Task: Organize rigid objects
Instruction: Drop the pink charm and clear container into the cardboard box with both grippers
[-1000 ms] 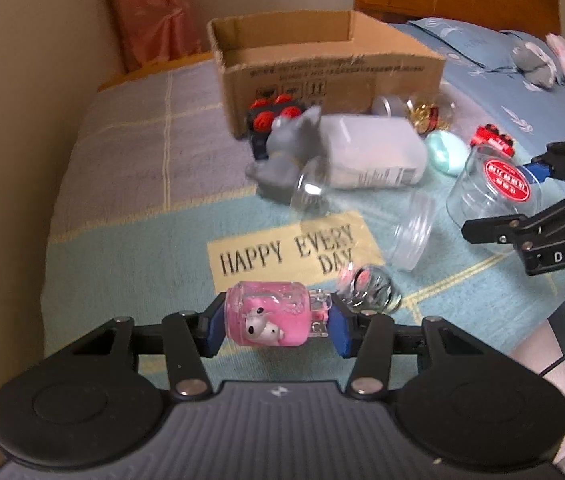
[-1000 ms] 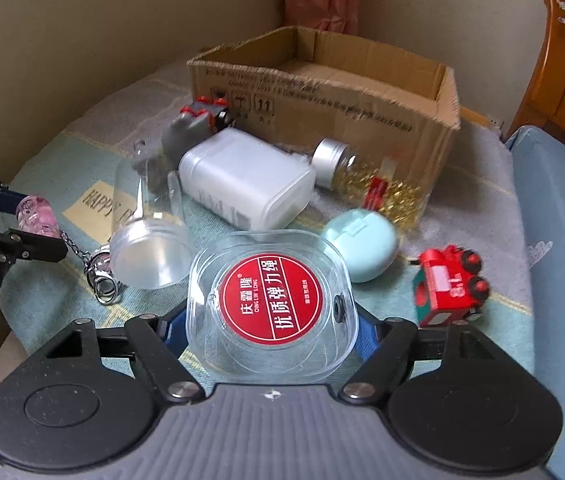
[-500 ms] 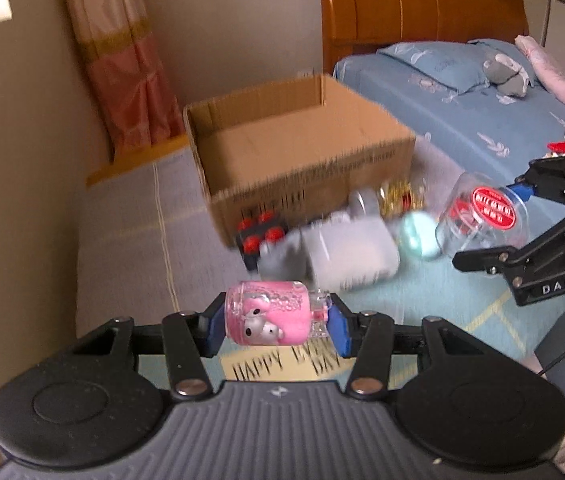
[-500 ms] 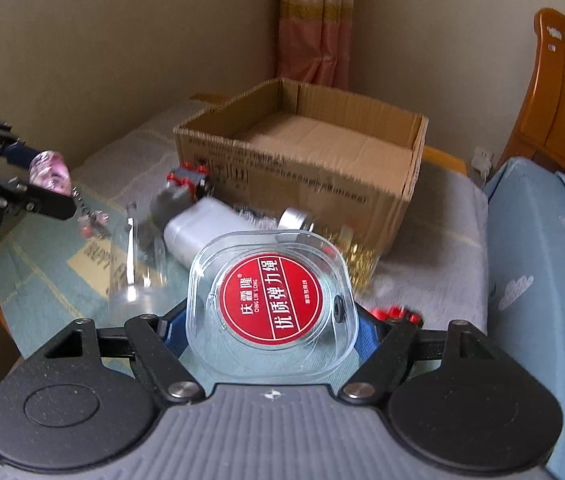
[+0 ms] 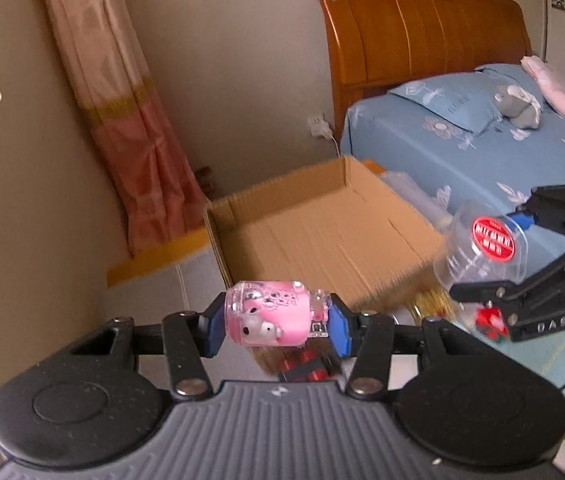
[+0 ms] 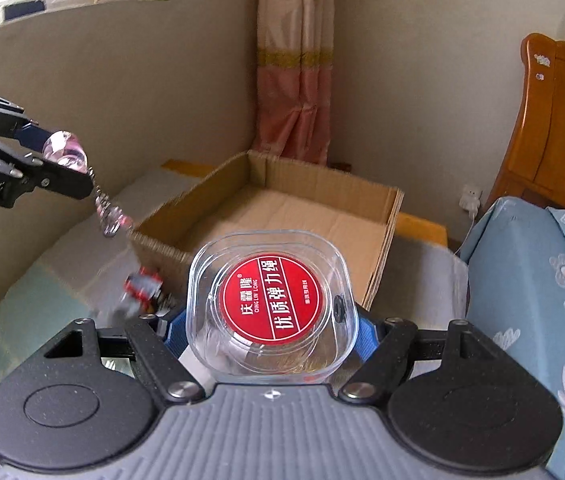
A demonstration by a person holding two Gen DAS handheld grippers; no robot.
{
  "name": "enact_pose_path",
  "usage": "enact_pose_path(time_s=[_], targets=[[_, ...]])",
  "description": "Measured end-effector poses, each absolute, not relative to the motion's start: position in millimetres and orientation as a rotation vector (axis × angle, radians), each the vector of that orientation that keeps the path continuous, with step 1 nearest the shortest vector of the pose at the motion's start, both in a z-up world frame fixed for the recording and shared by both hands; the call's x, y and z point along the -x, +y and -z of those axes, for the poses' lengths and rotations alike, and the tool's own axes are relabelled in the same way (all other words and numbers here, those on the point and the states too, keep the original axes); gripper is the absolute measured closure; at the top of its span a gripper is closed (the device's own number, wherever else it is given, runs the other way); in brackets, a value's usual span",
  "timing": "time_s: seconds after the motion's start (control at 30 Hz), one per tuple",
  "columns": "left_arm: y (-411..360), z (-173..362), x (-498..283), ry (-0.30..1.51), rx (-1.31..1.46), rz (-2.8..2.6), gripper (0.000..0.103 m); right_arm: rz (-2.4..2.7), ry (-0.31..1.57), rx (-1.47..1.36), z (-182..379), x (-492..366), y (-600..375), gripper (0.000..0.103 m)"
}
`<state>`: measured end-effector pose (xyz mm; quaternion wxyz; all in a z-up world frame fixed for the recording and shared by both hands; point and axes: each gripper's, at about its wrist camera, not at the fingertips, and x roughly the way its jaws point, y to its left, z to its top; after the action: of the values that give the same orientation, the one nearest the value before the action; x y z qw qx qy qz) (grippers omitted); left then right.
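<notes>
Left wrist: gripper (image 5: pixel 276 322) tilted downward.

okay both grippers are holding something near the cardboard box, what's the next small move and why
Probably carry both forward over the cardboard box before letting go. The left gripper grips the pink keychain, the right gripper the clear plastic case, and both seem short of the open, seemingly empty box.

- A pink, translucent keychain charm (image 5: pixel 266 314) with a cartoon face lies on its side, clamped end to end in the air before the near wall of the open cardboard box (image 5: pixel 322 232); its chain and rings (image 6: pixel 108 212) dangle above the box's near left corner.
- A clear, square plastic container (image 6: pixel 268 304) with a round red label, held aloft just before the box's near wall.
</notes>
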<state>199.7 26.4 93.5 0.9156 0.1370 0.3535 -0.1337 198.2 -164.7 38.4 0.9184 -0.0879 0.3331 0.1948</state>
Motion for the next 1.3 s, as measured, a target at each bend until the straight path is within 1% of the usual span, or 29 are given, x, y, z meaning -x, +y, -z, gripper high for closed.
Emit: enact_pose_path(time_s=[0.17, 0.33, 0.37, 0.4, 0.47, 0.77, 0.97, 1.0, 1.03, 1.07, 1.1, 1.13, 1.27, 1.3], targets=[[20, -99, -239, 0.729, -0.283, 0.266, 0.054, -0.373, 0.705, 0.172, -40, -233, -163, 0.022], [14, -91, -272, 0.753, -0.268, 0.265, 0.054, -0.349, 0.709, 0.158, -33, -262, -160, 0.022], [13, -89, -279, 0.76, -0.265, 0.262, 0.054, -0.353, 0.724, 0.145, -31, -265, -161, 0.017], [12, -86, -284, 0.764, -0.263, 0.259, 0.054, -0.351, 0.734, 0.133, -29, -266, -162, 0.008], [10, -81, -294, 0.773, -0.264, 0.254, 0.054, -0.346, 0.72, 0.119, -26, -263, -163, 0.0], [5, -54, -341, 0.841, -0.262, 0.234, 0.053, -0.348, 0.771, 0.087, -15, -232, -165, 0.0], [2, -38, -368, 0.878, -0.264, 0.198, 0.053, -0.328, 0.757, 0.109, -19, -210, -166, 0.0], [3, -37, -371, 0.885, -0.258, 0.189, 0.051, -0.324, 0.756, 0.114, -20, -206, -166, 0.0], [4, -36, -373, 0.889, -0.25, 0.182, 0.041, -0.321, 0.757, 0.121, -19, -203, -167, 0.0], [4, -35, -374, 0.887, -0.243, 0.181, 0.034, -0.316, 0.757, 0.125, -19, -201, -167, 0.0], [5, -35, -372, 0.87, -0.242, 0.182, 0.024, -0.307, 0.756, 0.128, -19, -199, -168, 0.0], [5, -36, -367, 0.851, -0.252, 0.182, 0.019, -0.303, 0.758, 0.129, -18, -198, -169, 0.0], [4, -38, -353, 0.834, -0.28, 0.183, 0.018, -0.291, 0.766, 0.107, -13, -189, -172, 0.0], [4, -39, -348, 0.831, -0.281, 0.184, 0.016, -0.287, 0.766, 0.102, -12, -187, -172, 0.0]])
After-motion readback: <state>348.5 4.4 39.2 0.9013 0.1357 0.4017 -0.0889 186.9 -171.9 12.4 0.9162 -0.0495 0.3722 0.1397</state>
